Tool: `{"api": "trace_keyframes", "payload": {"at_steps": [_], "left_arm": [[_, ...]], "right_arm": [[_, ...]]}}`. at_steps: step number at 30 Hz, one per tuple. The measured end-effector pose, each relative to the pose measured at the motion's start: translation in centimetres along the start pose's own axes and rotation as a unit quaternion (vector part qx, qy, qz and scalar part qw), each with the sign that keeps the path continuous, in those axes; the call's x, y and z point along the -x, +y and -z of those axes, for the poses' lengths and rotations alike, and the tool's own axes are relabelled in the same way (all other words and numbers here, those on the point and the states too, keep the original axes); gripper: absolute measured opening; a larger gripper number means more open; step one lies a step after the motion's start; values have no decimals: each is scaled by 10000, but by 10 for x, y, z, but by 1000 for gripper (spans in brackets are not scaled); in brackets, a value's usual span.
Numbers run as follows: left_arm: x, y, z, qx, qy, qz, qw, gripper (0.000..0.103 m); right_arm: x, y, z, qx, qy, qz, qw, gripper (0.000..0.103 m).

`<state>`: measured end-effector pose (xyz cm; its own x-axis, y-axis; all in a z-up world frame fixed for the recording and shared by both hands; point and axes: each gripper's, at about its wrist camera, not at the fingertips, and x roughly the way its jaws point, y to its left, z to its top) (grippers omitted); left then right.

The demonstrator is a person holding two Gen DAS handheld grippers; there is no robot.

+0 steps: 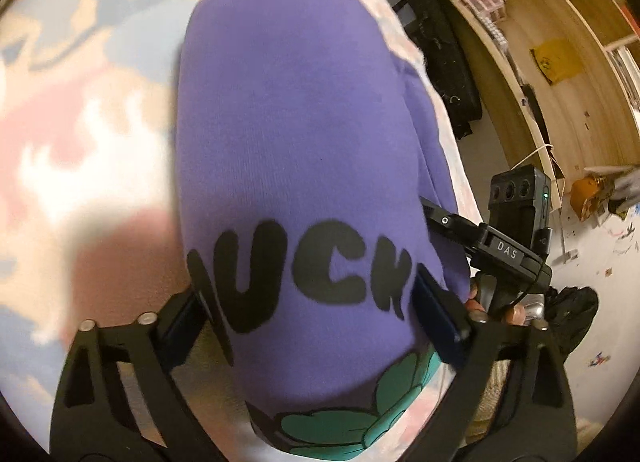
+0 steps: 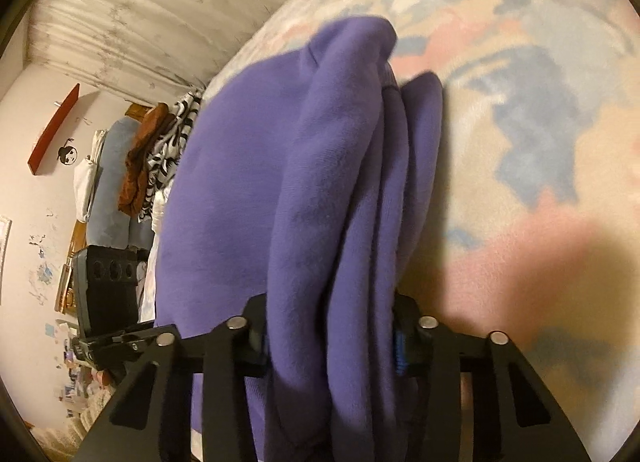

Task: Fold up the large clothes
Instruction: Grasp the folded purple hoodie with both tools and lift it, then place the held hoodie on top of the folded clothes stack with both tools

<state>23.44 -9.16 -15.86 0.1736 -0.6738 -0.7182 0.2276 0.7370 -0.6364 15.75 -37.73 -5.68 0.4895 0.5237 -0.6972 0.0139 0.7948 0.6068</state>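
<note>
A purple sweatshirt (image 1: 288, 134) with black letters and a teal print lies folded on a pastel patterned blanket (image 1: 80, 110). My left gripper (image 1: 308, 314) has its fingers spread wide on either side of the folded sweatshirt, with the cloth between them. In the right wrist view my right gripper (image 2: 332, 338) is shut on a thick bunch of the sweatshirt's folded layers (image 2: 320, 182). The right gripper also shows in the left wrist view (image 1: 480, 238), at the sweatshirt's right edge. The fingertips of both grippers are partly hidden by cloth.
The blanket (image 2: 540, 142) covers a bed. A wooden shelf unit (image 1: 560, 62) with boxes and a black case (image 1: 440, 62) stand to the right. A cluttered floor (image 1: 600, 262) lies beside the bed. A pile of clothes (image 2: 152, 150) lies at the bed's far left.
</note>
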Motion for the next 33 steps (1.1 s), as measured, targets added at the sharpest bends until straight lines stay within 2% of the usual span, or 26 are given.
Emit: {"api": "trace_keyframes", "payload": {"at_steps": [4,10,14,19,25,28,33], "left_arm": [[23,-5,-3,-158,-319,-27,9994,81],[79,-12,-10,-277,-780,-43,9966,80],[127,-19,-9,-338,-1074,-38,9936,80],[222,-20,-18,-466,-1629,-159,9854,80],[352,-6,-57,-702,-2265,-585,9697,80],[423,9,-94,-838,-2589,-885,9582,80],[502,45,-163,-1076,-2952,-1243,9412,80]], "right_arm": [[10,24,6,207,-255,153,9993,36],[23,72,20,373,-517,223,9977,35],[32,124,28,580,-687,184,9958,35],[24,212,19,927,-920,44,9914,35],[-5,338,-28,1397,-1177,-369,9825,35],[-30,397,-60,1619,-1297,-624,9763,35],[-94,481,-124,1855,-1515,-1012,9656,35]]}}
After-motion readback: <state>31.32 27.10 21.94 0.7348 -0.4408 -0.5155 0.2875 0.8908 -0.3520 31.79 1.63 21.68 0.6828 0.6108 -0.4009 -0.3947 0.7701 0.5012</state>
